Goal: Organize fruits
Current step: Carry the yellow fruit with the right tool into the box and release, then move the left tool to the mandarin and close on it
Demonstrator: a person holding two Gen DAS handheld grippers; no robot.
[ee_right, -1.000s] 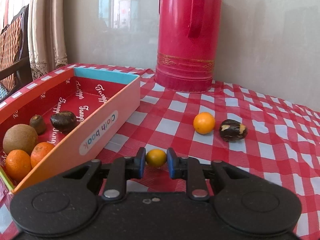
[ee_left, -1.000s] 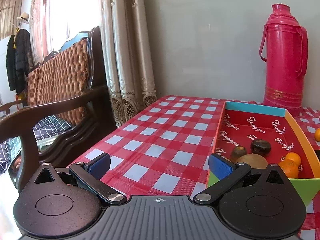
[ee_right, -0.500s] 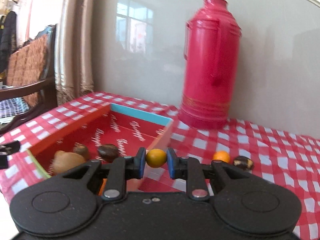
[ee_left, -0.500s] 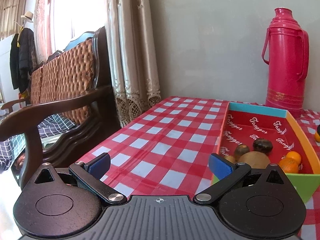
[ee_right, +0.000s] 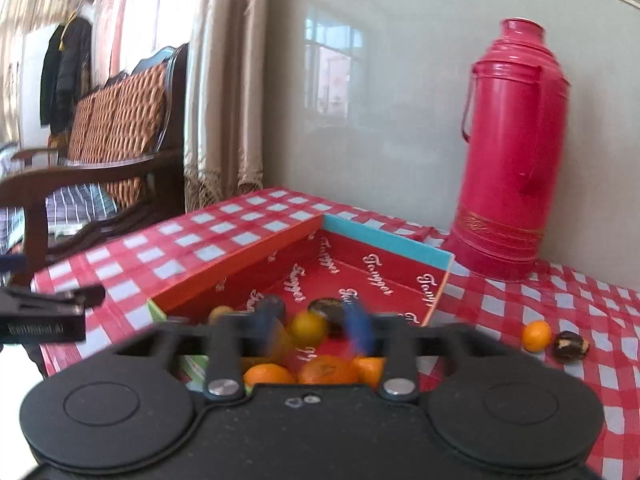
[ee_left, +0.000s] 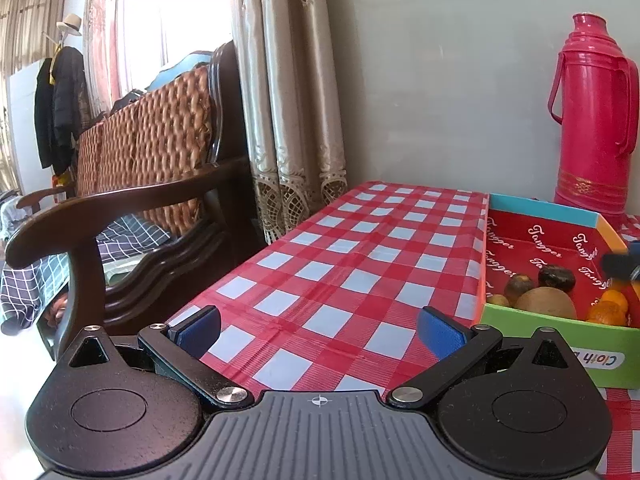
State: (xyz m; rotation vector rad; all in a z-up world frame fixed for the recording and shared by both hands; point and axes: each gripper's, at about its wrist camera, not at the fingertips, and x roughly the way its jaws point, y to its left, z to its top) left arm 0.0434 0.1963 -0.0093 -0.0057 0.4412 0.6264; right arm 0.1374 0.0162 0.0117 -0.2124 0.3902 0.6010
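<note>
While spread over box (ee_right: 384,240), right hand-held gripper (ee_right: 312,326) frees orange (ee_right: 308,328), left hand-held gripper (ee_left: 320,330) open.

Window (ee_left: 132,32) glare, fisheye warp (right tool (ee_right: 312,326) motion-blurred).

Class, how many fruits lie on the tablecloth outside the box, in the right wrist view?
2: a small orange and a dark fruit, side by side on the tablecloth right of the box. More may be hidden nearer the camera.
</note>
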